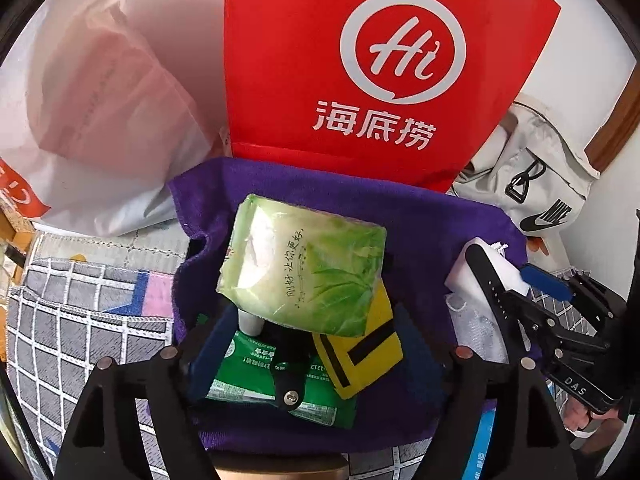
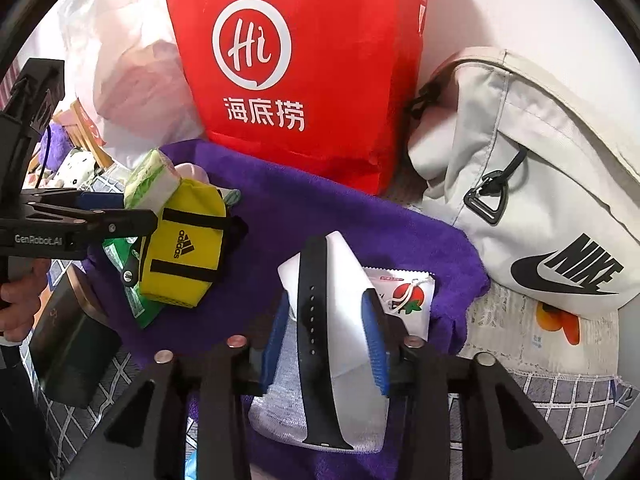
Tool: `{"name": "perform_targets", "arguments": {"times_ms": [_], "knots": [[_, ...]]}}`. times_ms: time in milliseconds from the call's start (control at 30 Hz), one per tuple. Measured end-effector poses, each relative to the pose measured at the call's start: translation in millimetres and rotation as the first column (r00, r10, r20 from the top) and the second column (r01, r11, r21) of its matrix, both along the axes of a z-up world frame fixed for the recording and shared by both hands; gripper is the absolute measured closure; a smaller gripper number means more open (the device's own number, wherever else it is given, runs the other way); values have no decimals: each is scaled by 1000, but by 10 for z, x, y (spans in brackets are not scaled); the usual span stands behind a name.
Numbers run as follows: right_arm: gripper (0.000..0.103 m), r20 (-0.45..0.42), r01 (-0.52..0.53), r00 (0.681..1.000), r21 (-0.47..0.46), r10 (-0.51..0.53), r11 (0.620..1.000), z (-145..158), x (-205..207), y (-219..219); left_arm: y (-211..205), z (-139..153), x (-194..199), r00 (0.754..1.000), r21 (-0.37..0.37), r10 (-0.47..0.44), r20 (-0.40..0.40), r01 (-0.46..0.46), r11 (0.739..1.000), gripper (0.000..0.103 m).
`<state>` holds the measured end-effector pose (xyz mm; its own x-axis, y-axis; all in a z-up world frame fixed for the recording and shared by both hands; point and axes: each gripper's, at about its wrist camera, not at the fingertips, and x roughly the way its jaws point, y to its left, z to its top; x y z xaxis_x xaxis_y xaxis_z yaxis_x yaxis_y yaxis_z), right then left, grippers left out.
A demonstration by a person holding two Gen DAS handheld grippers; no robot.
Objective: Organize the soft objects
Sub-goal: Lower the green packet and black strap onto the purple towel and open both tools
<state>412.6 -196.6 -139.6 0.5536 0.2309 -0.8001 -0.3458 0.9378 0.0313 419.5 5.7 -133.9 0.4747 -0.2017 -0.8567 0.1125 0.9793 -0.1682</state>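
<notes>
My left tongs [image 1: 304, 344] stand wide over the purple towel [image 1: 420, 216], their blue pads either side of a small pile without pressing it: a light green tissue pack [image 1: 304, 264] on top, a yellow pouch [image 1: 360, 348] under its right edge, a dark green packet [image 1: 256, 376] at the bottom. My right tongs [image 2: 326, 344] sit narrower, blue pads flanking a white block [image 2: 344, 304] with a black strap [image 2: 314, 320] lying along it; I cannot tell whether the pads touch the block or merely stand beside it. Under the block lies white mesh cloth [image 2: 280, 392], and a sachet with a red fruit print [image 2: 408, 292] shows just to its right. All of it rests on the towel, which is spread on a checked grey blanket [image 1: 80, 320]. A red paper bag [image 1: 380, 60] stands behind the towel, a white Nike bag [image 2: 540, 200] to its right, a white plastic bag [image 1: 100, 100] to its left.
</notes>
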Motion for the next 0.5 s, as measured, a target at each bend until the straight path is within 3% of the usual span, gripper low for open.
{"name": "perform_targets", "arguments": {"times_ms": [133,233,500], "knots": [[49,20,10,1000,2,-10,1000,63,-26,-19,7,80,-42,1000,5,5,14,-5,1000,20],[31,18,33,999,2,-33,999,101,-38,-38,2,118,-73,1000,-4,16,14,-16,1000,19],[26,38,61,997,-25,-60,998,233,-172,-86,-21,264,-197,1000,7,13,17,-13,1000,19]]}}
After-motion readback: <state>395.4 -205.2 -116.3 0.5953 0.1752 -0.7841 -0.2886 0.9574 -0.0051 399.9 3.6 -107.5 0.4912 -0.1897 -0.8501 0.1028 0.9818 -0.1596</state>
